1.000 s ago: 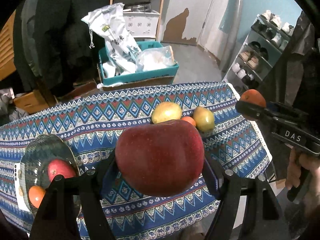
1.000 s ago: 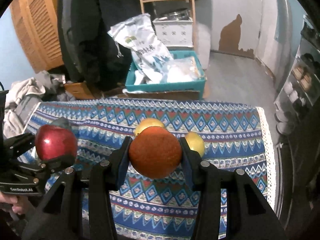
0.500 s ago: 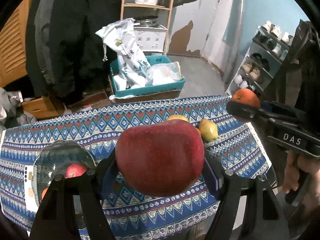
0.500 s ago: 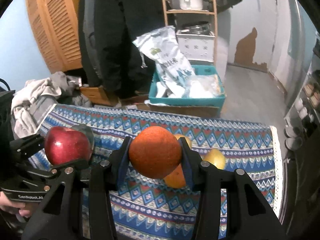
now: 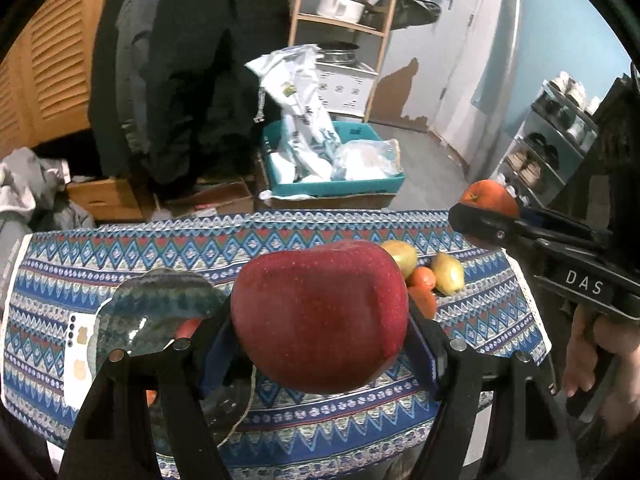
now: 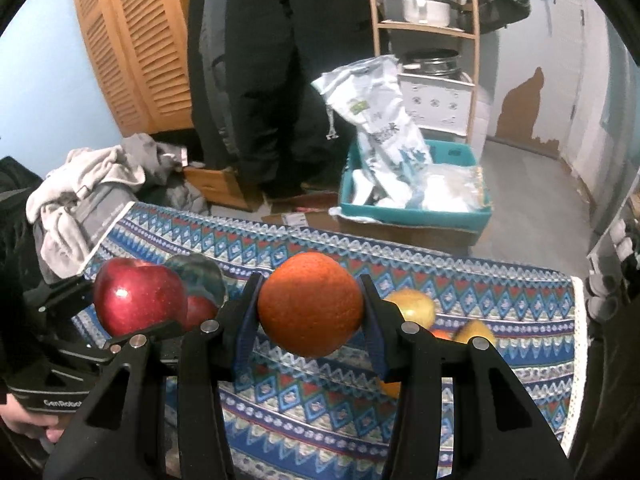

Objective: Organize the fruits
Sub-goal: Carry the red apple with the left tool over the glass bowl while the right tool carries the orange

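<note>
My left gripper (image 5: 320, 320) is shut on a big red apple (image 5: 320, 316), held above the near edge of the patterned table (image 5: 280, 240). Behind it a dark glazed plate (image 5: 152, 312) holds a red fruit (image 5: 188, 326), partly hidden. My right gripper (image 6: 310, 306) is shut on an orange (image 6: 310, 304), seen from the left wrist view at the right (image 5: 488, 196). On the cloth to the right lie two yellow-green fruits (image 5: 448, 274) and small orange fruits (image 5: 422, 278). In the right wrist view the apple (image 6: 138, 296) in the left gripper shows at left.
Beyond the table stand a teal box (image 5: 332, 184) with white bags, a wooden shelf with pots (image 5: 340, 8), dark hanging coats (image 6: 256, 60) and a shoe rack (image 5: 556, 140) at right. A pile of grey clothes (image 6: 80, 188) lies at the left. A white card (image 5: 78, 344) sits beside the plate.
Both grippers have drawn back and risen a little, each still holding its fruit. The table and plate now sit lower and farther in both views, and more of the room shows.
</note>
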Tool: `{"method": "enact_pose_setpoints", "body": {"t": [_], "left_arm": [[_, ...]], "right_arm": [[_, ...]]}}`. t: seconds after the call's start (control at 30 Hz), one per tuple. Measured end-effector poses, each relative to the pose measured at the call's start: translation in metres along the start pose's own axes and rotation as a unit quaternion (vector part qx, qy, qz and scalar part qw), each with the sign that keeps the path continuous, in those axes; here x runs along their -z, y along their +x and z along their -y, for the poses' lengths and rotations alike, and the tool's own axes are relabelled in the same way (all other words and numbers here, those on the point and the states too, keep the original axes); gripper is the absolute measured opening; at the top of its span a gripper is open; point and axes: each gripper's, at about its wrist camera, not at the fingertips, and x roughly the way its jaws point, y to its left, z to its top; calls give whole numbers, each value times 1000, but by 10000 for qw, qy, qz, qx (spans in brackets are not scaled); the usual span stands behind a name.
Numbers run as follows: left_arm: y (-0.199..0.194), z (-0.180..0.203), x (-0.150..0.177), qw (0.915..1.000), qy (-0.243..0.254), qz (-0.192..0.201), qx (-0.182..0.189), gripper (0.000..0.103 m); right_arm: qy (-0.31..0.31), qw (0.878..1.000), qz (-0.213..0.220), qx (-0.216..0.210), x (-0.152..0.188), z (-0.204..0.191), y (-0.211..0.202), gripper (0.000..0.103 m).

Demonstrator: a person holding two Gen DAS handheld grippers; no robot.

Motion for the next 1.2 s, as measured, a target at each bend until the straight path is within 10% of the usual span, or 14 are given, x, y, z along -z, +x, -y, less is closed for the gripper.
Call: {"method": "enact_pose_setpoints", "body": {"t": [1.2], "left_arm": [[22, -181, 30, 9855, -1448, -321, -831, 76]], "right_arm": [[-443, 9907, -1018, -783, -23, -131, 161, 45]]}}
